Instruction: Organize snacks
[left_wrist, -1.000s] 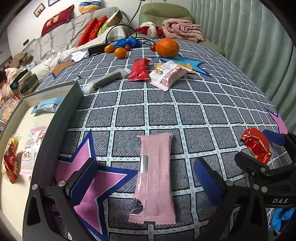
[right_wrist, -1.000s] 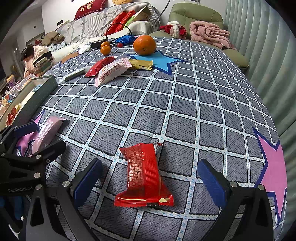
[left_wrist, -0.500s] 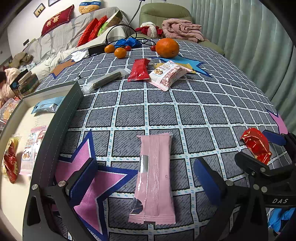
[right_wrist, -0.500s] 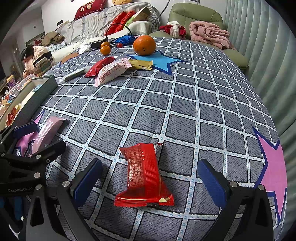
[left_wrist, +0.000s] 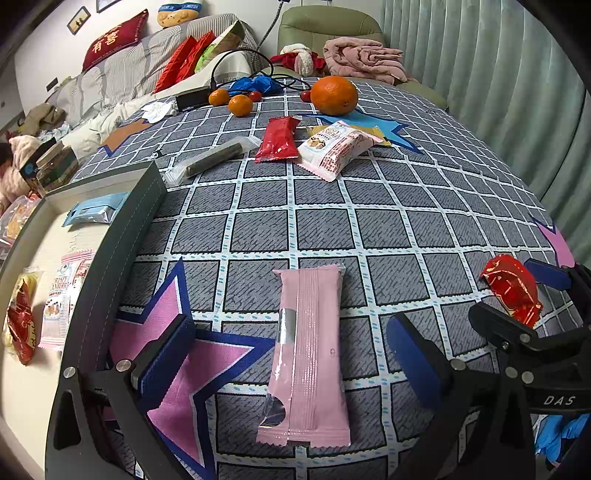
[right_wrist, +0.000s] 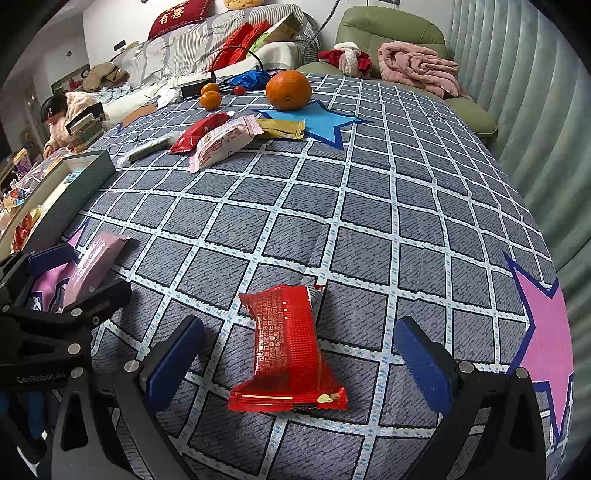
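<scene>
Lying flat on the checked surface (left_wrist: 369, 206), the pink pack (left_wrist: 308, 354) sits between the spread fingers of the left hand-held gripper (left_wrist: 291, 358), untouched, its long axis running straight away from the camera. The red pack (right_wrist: 290, 350) lies likewise between the spread fingers of the right hand-held gripper (right_wrist: 299, 358), long axis pointing away and leaning slightly left. Farther off lie four more packs, one big orange (left_wrist: 334, 95) and two small ones; the tray (left_wrist: 122, 236) at left holds three packs, one blue, one white, one red-and-yellow.
</scene>
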